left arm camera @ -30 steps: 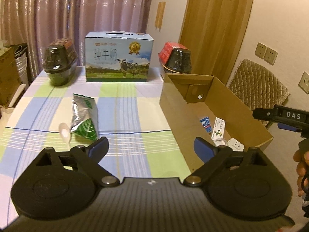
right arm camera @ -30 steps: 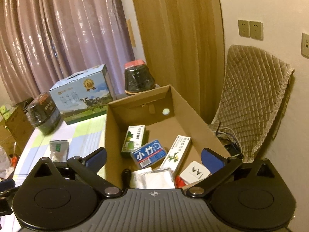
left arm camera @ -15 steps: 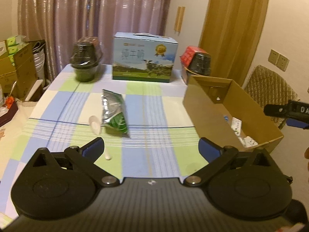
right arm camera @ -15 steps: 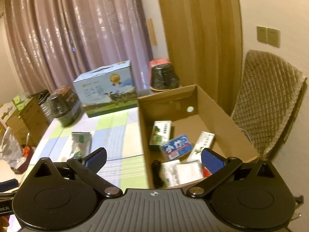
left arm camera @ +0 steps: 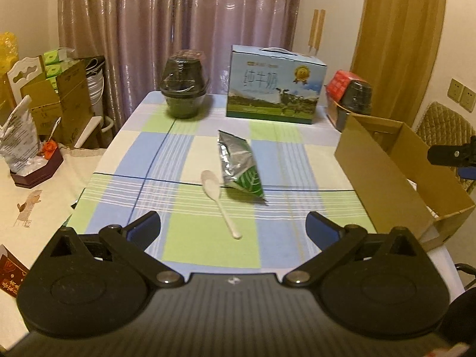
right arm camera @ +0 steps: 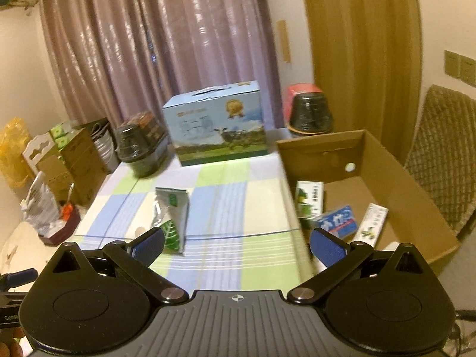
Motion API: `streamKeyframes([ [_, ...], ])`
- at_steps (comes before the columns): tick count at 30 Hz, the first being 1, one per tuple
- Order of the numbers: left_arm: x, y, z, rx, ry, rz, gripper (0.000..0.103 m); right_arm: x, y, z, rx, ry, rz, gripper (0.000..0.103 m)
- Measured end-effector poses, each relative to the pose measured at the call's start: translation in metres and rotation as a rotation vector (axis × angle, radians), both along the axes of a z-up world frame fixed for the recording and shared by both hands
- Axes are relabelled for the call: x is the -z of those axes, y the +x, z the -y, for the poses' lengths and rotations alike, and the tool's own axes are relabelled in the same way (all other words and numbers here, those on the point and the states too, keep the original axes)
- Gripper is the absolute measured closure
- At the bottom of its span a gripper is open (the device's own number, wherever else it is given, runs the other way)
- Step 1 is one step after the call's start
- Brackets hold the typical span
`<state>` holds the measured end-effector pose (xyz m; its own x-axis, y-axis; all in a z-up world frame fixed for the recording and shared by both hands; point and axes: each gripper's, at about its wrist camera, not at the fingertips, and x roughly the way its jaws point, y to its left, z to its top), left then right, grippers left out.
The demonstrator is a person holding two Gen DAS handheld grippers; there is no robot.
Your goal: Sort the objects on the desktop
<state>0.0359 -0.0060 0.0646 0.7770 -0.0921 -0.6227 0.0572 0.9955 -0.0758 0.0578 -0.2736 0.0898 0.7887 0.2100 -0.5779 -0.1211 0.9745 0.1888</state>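
Grippers: your left gripper [left arm camera: 233, 227] and right gripper [right arm camera: 237, 244] gape empty above the bench [left arm camera: 208, 247]; spoon [left arm camera: 218, 199] touches pouch [left arm camera: 238, 165], left of box [left arm camera: 395, 178].

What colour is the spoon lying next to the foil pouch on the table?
White; the spoon shows best in the left wrist view, beside the silver-and-green pouch.

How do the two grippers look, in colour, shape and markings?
Both look alike. The left gripper and right gripper each have a black ribbed body with a small crosshair mark, two round black discs, black linkage arms with silver pivots, and blue pads on the fingers.
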Motion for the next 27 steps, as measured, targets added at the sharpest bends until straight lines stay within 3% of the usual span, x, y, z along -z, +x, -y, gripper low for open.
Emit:
streamKeyframes([
  [21, 0.057, 0.071, -0.02, 0.025, 0.065, -0.091, 0.002, 0.057, 0.066, -0.057, -0.108, -0.021, -0.097, 0.002],
  [27, 0.082, 0.104, -0.013, 0.053, 0.066, -0.13, 0.012, 0.077, 0.092, -0.061, -0.108, -0.026, -0.123, 0.002],
])
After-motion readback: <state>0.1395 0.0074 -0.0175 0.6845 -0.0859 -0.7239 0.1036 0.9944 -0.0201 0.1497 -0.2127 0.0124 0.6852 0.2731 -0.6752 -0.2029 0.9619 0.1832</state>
